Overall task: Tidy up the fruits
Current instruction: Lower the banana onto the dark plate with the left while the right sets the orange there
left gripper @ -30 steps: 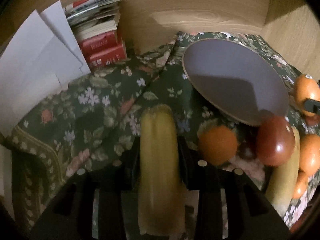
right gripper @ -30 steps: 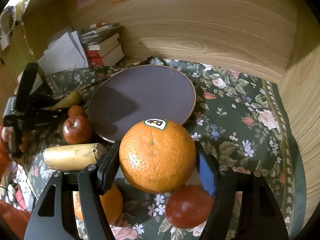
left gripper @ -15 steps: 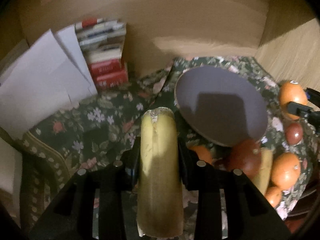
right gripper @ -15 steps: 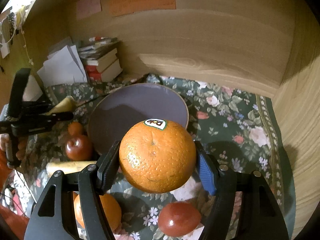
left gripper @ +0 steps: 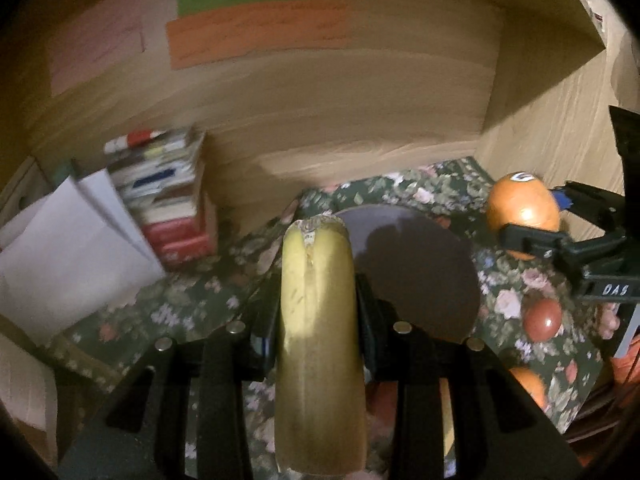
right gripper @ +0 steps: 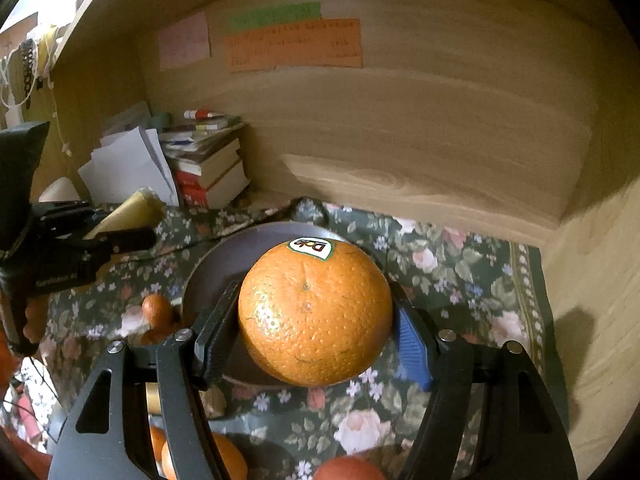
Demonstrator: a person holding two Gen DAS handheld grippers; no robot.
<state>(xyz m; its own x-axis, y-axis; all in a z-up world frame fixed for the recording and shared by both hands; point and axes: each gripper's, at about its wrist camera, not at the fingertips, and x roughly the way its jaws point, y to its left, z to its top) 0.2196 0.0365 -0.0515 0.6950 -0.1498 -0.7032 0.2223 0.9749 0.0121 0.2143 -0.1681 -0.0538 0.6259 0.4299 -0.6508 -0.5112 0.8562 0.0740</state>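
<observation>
At the far left edge of the green floral tablecloth (right gripper: pixel 460 280) lean loose white paper sheets (left gripper: pixel 68 256), with a stack of red-spined books (right gripper: pixel 208 176) just beside them against the wooden back wall.

Next comes the left gripper (left gripper: pixel 316 312), its jaws closed on a long yellow banana (left gripper: pixel 318 340) that runs lengthwise between the fingers, held above the cloth just left of the round dark purple plate (left gripper: pixel 420 264). The plate sits mid-cloth and looks bare.

To the right, the right gripper (right gripper: pixel 316 328) clamps a large stickered orange (right gripper: pixel 316 312) over the plate's near rim. Below and near the front edge lie loose fruit: a small red apple (left gripper: pixel 543 319) and smaller orange citrus (right gripper: pixel 156 310).

The step in hand looks like carrying both fruits to the plate. To do it well, I would lower one at a time so the grippers do not collide over the dish. The round orange is likely to roll, so it should go down until it touches the plate's centre before the jaws part. The banana is best laid flat along one side, released low, leaving room for the rest.
</observation>
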